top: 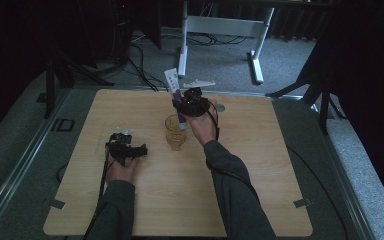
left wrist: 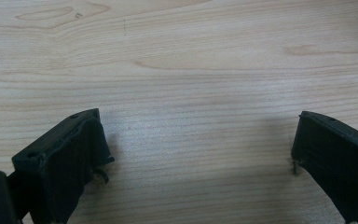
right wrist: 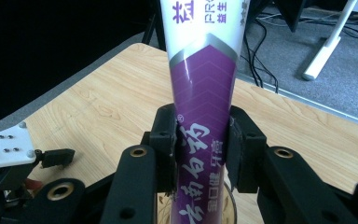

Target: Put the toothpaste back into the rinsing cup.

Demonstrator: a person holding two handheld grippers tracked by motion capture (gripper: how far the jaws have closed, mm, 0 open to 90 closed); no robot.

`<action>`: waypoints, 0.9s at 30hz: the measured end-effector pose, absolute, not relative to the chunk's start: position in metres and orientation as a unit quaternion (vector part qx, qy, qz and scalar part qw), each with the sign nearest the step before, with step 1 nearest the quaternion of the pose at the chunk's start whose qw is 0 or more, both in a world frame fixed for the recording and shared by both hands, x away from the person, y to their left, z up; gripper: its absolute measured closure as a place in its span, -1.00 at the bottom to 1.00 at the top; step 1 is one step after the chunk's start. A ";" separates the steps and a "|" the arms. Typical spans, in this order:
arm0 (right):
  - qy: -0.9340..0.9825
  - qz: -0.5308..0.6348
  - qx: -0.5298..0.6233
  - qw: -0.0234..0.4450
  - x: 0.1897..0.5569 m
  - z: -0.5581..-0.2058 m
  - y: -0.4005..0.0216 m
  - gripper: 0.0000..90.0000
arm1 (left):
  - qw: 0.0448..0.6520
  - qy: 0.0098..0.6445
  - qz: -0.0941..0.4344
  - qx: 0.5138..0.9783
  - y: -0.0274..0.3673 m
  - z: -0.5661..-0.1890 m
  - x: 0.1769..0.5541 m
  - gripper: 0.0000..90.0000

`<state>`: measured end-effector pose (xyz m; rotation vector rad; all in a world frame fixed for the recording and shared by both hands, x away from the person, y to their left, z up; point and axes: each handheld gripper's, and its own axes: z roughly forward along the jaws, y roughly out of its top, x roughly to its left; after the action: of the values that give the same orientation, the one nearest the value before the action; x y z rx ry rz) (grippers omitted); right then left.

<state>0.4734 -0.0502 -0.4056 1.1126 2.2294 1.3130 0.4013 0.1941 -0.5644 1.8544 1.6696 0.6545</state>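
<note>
Gripping the toothpaste tube [right wrist: 199,107] tight, right gripper [right wrist: 200,154] holds it over the glass cup [top: 175,131]; left gripper [left wrist: 200,154] sits wide open on the table [left wrist: 191,70].

High view looks down on the table [top: 260,165]; both gripper views sit close above that tabletop.

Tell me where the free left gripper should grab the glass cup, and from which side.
Grip the glass cup low on its wall, coming in level from its left side: the toothpaste tube and right gripper crowd the rim, while the left gripper lies open on that side.
</note>
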 end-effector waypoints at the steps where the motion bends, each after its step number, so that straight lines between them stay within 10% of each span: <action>1: 0.781 0.460 0.389 0.162 0.473 -0.405 -0.049 0.50 | 0.277 0.622 0.244 0.691 0.194 -0.564 0.401 -0.95; 27: 0.796 0.434 0.377 0.188 0.468 -0.421 -0.032 0.46 | 0.278 0.621 0.243 0.691 0.193 -0.564 0.401 -0.95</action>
<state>0.4682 -0.0325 -0.4210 1.0599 2.2393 1.2220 0.4005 0.1932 -0.5644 1.8553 1.6662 0.6513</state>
